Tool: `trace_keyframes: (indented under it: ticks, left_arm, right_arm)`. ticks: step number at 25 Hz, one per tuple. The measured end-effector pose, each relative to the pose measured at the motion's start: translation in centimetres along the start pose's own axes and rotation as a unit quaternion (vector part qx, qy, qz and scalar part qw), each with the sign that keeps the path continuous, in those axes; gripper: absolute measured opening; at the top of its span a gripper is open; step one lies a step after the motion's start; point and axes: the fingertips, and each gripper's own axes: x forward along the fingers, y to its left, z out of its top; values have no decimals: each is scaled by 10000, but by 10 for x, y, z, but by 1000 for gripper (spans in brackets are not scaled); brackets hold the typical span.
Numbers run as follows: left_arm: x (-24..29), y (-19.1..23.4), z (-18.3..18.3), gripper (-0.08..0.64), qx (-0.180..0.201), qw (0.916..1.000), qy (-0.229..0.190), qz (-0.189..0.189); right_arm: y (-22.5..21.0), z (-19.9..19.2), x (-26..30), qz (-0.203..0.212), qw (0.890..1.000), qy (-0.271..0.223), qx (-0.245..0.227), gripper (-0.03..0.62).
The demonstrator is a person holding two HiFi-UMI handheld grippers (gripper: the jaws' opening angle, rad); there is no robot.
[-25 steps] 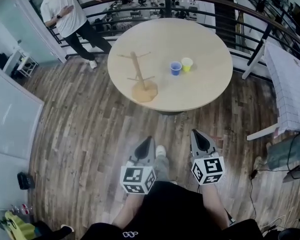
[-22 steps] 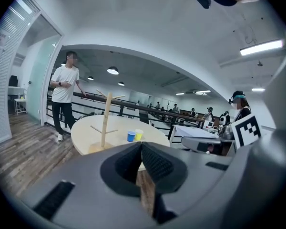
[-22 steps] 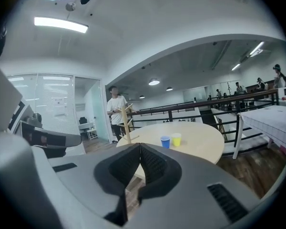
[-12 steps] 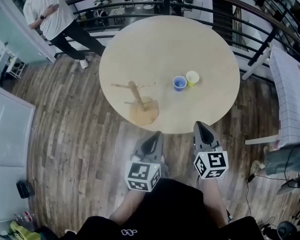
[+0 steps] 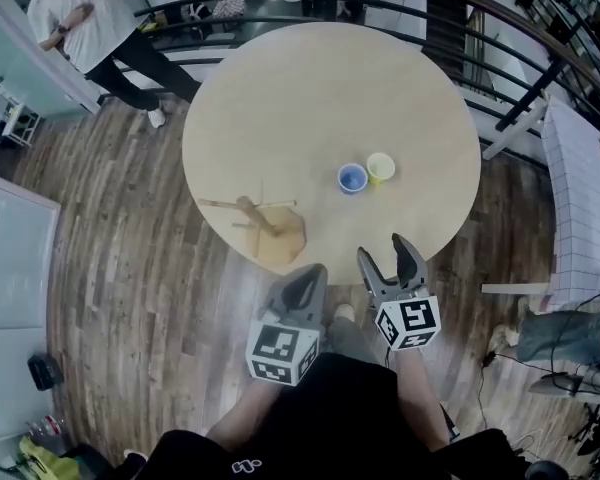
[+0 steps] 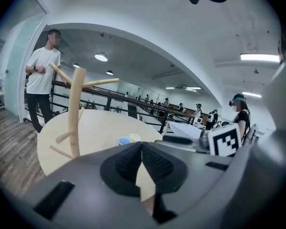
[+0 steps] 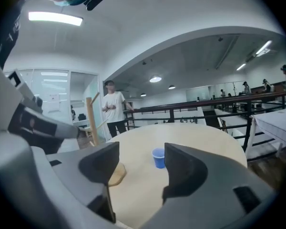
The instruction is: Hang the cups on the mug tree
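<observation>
The round table (image 5: 320, 88) carries a wooden mug tree (image 5: 255, 223) near its front left edge, upright on a round base with bare pegs branching from the post. To the right of it, well apart from the tree, a blue cup (image 5: 352, 178) and a yellow cup (image 5: 380, 167) stand upright just beside each other, the blue one on the left. The left hand-held gripper (image 5: 310, 273) is at the table's near edge, close to the tree's base. Its own view shows its jaws pressed together at the tips with nothing between them, and the tree (image 6: 75, 113) rises to the left beyond them. The right hand-held gripper (image 5: 386, 250) reaches just over the near edge, in line with the cups but well short of them. Its jaws have just been opening and now stand spread and empty. In its own view the blue cup (image 7: 158, 157) shows far off through the gap, on the table, and the tree (image 7: 92, 120) stands off to the left. Beyond the table a dark railing (image 5: 540, 78) curves round, and a person in a white shirt (image 5: 80, 13) stands on the wooden floor (image 5: 130, 268) at the far left.
</observation>
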Motion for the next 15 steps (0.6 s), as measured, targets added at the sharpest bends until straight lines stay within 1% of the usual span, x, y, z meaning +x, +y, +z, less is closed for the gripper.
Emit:
trace_keyframes:
  ticks: [2,4,7,9,12,14,15]
  left_arm:
    - [3,4,10,12,43,10000,52,10]
    - [7,15,21,12,34,9999,112,59]
    - [6,28,19,12,-30,9995,252,210]
    - [1,36,13,12,-60,9989,333,335]
    - [-6,49,8,12,-146,9974,407,575]
    - [-10,56,5,12,-175,9962,458,721]
    - [-11,59,4,12,-182,9957,469,775]
  right_arm:
    - [-4,-12,25,166,9996,230,-42,291]
    - [-12,-19,57,265,9990,352,-81,292]
    - [-25,-45,100,426,9978,479,-195,295]
    - [-35,-58,122,381,9970,616,-278,301]
    - [-42,-68,150,344,9954,809,-390,302]
    - [-41,-72,164,377,9950,865,-341,337]
    - [-40,-73,171,380,9951,860,-315,344]
